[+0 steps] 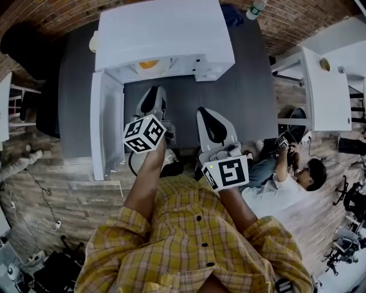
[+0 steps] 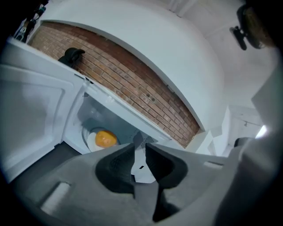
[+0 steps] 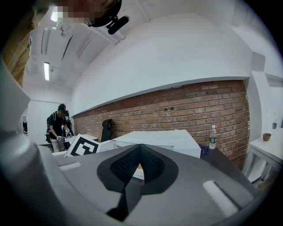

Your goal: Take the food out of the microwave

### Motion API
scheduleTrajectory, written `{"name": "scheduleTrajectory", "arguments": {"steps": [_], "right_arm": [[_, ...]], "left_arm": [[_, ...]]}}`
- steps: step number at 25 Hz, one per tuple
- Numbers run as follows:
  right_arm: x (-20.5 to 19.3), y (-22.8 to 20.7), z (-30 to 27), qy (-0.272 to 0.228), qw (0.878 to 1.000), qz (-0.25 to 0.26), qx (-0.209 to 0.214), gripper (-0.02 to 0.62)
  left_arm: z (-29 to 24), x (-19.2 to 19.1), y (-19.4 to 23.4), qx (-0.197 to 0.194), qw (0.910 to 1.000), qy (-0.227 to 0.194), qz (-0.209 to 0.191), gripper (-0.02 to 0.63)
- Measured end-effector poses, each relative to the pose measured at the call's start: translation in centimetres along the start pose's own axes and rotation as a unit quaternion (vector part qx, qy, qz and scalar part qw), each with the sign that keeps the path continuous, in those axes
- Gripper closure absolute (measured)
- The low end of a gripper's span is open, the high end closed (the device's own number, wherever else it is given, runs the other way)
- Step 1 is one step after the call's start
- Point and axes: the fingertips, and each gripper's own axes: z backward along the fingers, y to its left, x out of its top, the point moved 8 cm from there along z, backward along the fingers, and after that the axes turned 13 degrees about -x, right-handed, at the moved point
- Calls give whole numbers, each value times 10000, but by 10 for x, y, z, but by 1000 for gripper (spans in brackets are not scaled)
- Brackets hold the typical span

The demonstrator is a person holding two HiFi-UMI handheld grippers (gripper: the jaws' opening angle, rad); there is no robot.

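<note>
A white microwave (image 1: pixel 163 28) stands on a dark table (image 1: pixel 251 86), its door (image 1: pixel 108 123) swung open to the left. Inside, orange food (image 1: pixel 150 64) lies on a white plate (image 2: pixel 92 140); the left gripper view shows the food (image 2: pixel 106 138) deep in the cavity. My left gripper (image 1: pixel 154 91) hovers just before the opening, and its jaws (image 2: pixel 139 148) stand a narrow slit apart, holding nothing. My right gripper (image 1: pixel 205 113) hangs lower and to the right, short of the microwave (image 3: pixel 159 141). Its jaws (image 3: pixel 140 148) meet at the tips and hold nothing.
A water bottle (image 1: pixel 256 8) and a blue cloth (image 1: pixel 231 14) sit at the table's far right. A white desk (image 1: pixel 320 86) stands right of the table. One person sits on the floor at right (image 1: pixel 286 177); another stands far off (image 3: pixel 57 126).
</note>
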Motion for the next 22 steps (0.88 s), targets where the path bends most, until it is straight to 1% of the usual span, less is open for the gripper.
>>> {"name": "scheduleTrajectory", "arguments": {"steps": [5, 8, 10, 12, 16, 18, 22], "right_arm": [[-4, 1, -5, 81, 9999, 48, -78, 590], [-4, 1, -5, 123, 9998, 60, -107, 589], [-4, 1, -6, 140, 9998, 50, -132, 589], [-5, 1, -6, 151, 9997, 70, -167, 589], [-7, 0, -5, 204, 9995, 61, -238, 589], [-8, -1, -4, 227, 9994, 72, -258, 589], [-8, -3, -4, 235, 9992, 41, -313, 590]], "left_arm": [[-12, -9, 28, -21, 9971, -12, 757, 534], [-16, -18, 43, -27, 9900, -98, 1408, 532], [-19, -25, 54, -35, 9818, -197, 1890, 534], [-22, -30, 65, -7, 9729, -322, 2291, 534], [-25, -39, 85, 91, 9506, -678, 3029, 532], [-27, -42, 93, 113, 9404, -848, 3290, 532], [-32, -50, 105, 85, 9230, -1110, 3684, 528]]}}
